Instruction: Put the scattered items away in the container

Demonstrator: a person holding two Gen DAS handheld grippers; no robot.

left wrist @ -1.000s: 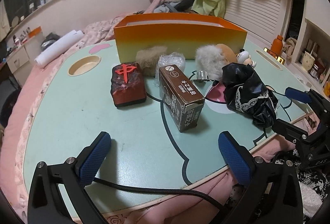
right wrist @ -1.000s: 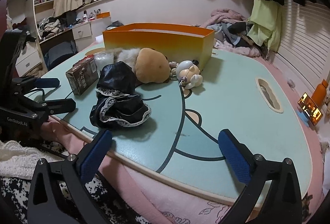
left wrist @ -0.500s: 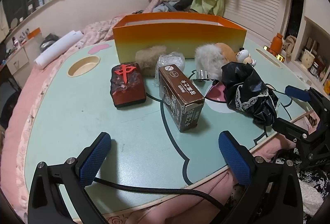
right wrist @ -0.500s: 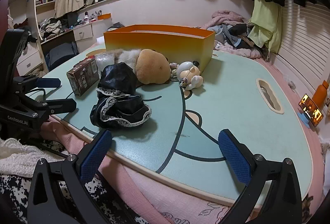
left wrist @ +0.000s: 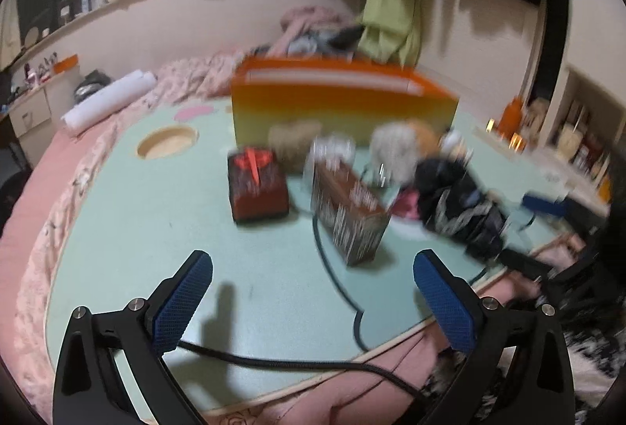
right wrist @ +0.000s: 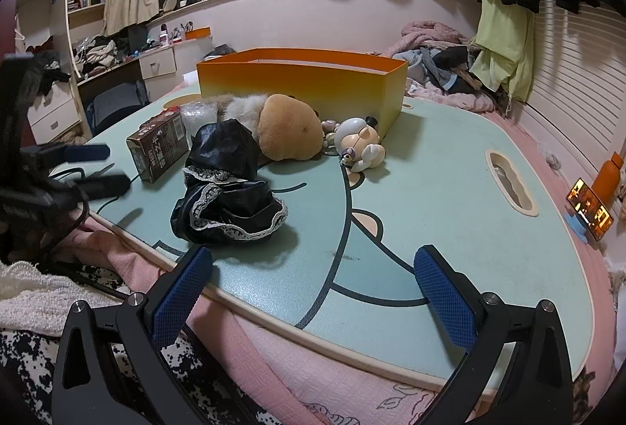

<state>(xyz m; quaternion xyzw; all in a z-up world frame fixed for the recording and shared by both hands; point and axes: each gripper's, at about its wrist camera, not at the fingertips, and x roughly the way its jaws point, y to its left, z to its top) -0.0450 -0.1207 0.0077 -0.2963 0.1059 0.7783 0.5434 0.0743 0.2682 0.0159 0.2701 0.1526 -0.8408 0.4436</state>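
Table (right wrist: 450,190) | black cloth (right wrist: 227,206) just beyond right claw (right wrist: 313,264) | jaws apart

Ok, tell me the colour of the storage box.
Orange fading to yellow lower down, clearest in the right wrist view.

It was a lived-in bedroom at home. A pale green cartoon lap table (right wrist: 450,198) sat on a pink bedspread (right wrist: 313,378), clothes (right wrist: 504,34) hung by slatted blinds (right wrist: 579,73), a heap of laundry (right wrist: 442,69) lay behind, and cluttered drawers (right wrist: 156,63) lined the wall.
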